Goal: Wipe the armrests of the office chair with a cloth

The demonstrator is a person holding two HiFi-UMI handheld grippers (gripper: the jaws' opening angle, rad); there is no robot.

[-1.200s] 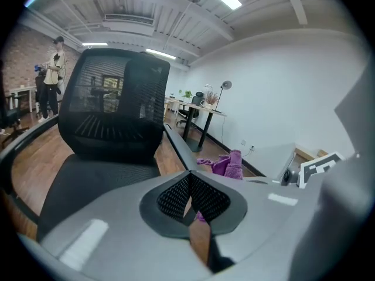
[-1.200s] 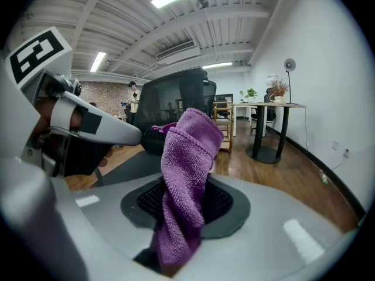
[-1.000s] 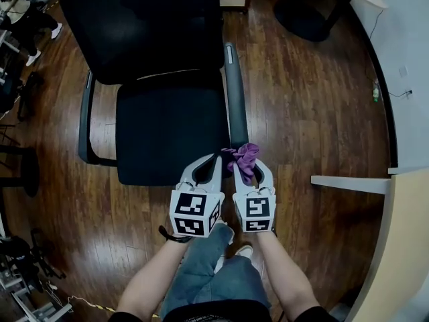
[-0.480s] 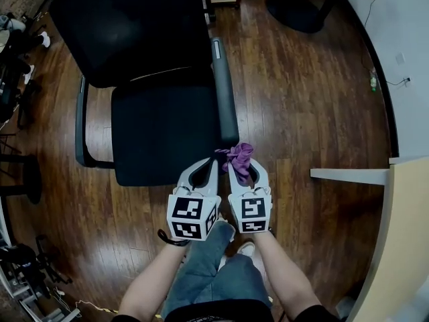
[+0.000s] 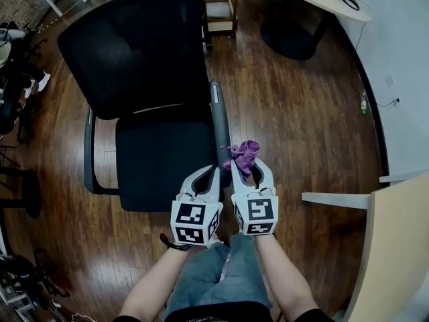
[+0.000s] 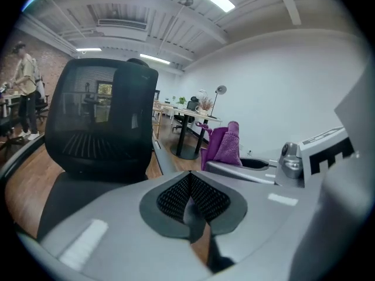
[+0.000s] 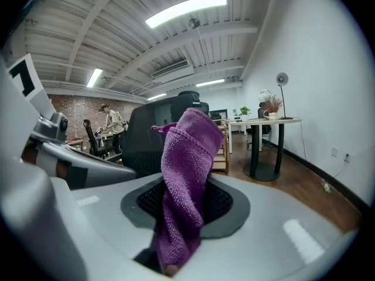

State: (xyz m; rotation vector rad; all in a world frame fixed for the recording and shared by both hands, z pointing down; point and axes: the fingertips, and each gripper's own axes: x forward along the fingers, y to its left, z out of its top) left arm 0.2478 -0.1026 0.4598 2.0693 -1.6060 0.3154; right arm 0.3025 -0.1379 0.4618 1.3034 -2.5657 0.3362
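Observation:
A black office chair stands in front of me on the wood floor. Its right armrest is a grey bar running away from me, and its left armrest curves down the other side. My right gripper is shut on a purple cloth that bunches up out of its jaws, just beside the near end of the right armrest. The cloth fills the middle of the right gripper view. My left gripper is shut and empty, over the seat's front right corner, touching nothing I can see.
A round-based table stands at the back right near a white wall. A light wooden desk juts in at the right edge. Dark equipment lines the left side. A small wooden shelf sits behind the chair.
Both grippers have stayed side by side with the cloth still held. My view has shifted, so the chair and its right armrest now sit lower in the frame, with more of the room behind showing.

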